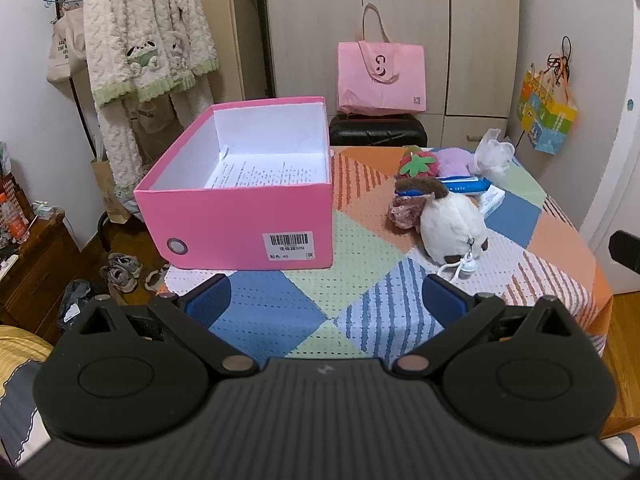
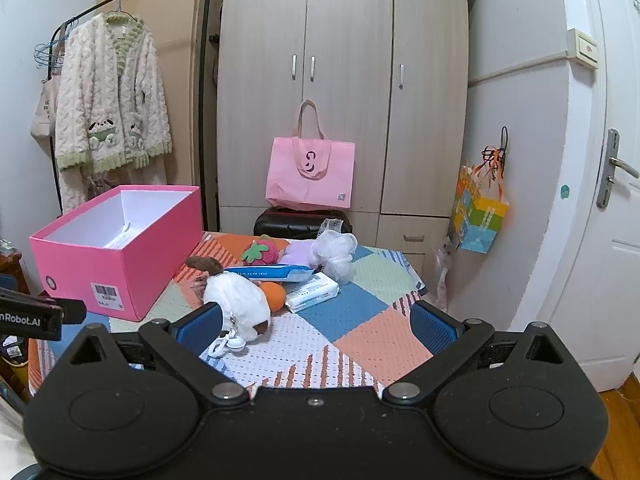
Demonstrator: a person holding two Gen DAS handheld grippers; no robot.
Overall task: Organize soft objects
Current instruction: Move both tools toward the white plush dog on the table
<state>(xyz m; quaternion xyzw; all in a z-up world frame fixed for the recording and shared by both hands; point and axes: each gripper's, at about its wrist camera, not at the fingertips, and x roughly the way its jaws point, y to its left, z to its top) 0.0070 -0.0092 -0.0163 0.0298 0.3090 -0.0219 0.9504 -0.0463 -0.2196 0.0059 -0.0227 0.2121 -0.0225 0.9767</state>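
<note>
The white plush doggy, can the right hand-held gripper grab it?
Probably yes. The right hand-held gripper is open, and the white plush lies just ahead by its left finger, with nothing on top. The orange ball and tissue pack sit behind it, not in the way.

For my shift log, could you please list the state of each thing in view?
Pink cardboard box: lidless, only paper inside.
White-and-brown plush toy: lying on the tablecloth, ungrasped.
Red strawberry plush: on the table, outside the box.
Wardrobe doors: closed.
Left gripper: open, empty.
Right gripper: open, empty.
</note>
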